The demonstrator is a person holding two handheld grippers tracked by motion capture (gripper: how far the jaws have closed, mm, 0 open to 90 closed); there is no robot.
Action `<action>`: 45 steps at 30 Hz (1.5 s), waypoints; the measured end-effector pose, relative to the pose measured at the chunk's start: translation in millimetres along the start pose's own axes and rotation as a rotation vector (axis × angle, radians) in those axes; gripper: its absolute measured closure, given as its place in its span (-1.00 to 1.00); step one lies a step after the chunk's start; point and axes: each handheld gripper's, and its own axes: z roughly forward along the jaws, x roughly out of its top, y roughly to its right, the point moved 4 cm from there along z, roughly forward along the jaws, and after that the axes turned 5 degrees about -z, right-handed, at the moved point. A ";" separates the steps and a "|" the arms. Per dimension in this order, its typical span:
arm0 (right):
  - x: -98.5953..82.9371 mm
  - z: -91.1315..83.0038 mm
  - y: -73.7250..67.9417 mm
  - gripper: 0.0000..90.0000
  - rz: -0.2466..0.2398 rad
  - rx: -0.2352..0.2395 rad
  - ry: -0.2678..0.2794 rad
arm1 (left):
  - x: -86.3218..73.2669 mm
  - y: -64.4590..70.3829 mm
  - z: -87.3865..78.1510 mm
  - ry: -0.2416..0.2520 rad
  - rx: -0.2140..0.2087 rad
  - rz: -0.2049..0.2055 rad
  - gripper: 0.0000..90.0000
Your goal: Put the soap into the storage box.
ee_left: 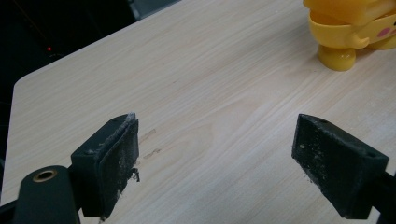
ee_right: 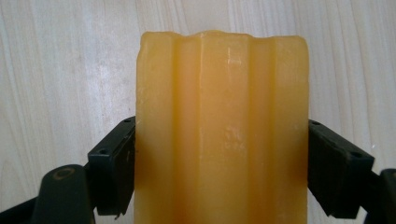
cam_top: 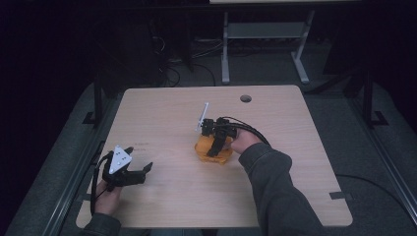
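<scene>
A yellow-orange toy sits near the middle of the wooden table. My right gripper comes down on it from above. In the right gripper view its two black jaws press against both sides of the toy's ridged yellow body, so this gripper is shut on it. My left gripper rests low over the table's front left, well apart from the toy. Its jaws stand wide apart over bare wood, and the toy's yellow foot and a pink cheek spot show far off at the upper right.
A round cable hole lies near the table's far edge. Beyond the table a dark floor holds cables and the legs of a white desk frame. Bare wood surrounds the toy on all sides.
</scene>
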 end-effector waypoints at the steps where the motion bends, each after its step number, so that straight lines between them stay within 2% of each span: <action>1: -0.1 0.0 0.1 -0.55 0.006 0.001 0.001 | 0.0 0.0 0.0 -0.001 0.000 0.000 -0.69; 24: -4.1 2.5 0.0 -0.56 0.049 -0.011 0.061 | 0.0 0.4 0.3 -0.007 -0.001 0.010 -0.69; 34: -3.3 3.9 -0.8 -0.57 0.035 -0.015 0.053 | 0.0 0.2 0.0 -0.008 -0.002 0.010 -0.69; 39: -5.5 2.1 -1.9 -0.59 0.024 -0.023 0.031 | -0.1 0.2 0.2 -0.008 -0.001 0.011 -0.69; 45: -7.6 -3.4 -1.7 -0.62 0.042 -0.021 0.059 | 0.0 0.8 0.6 -0.006 -0.002 0.009 -0.69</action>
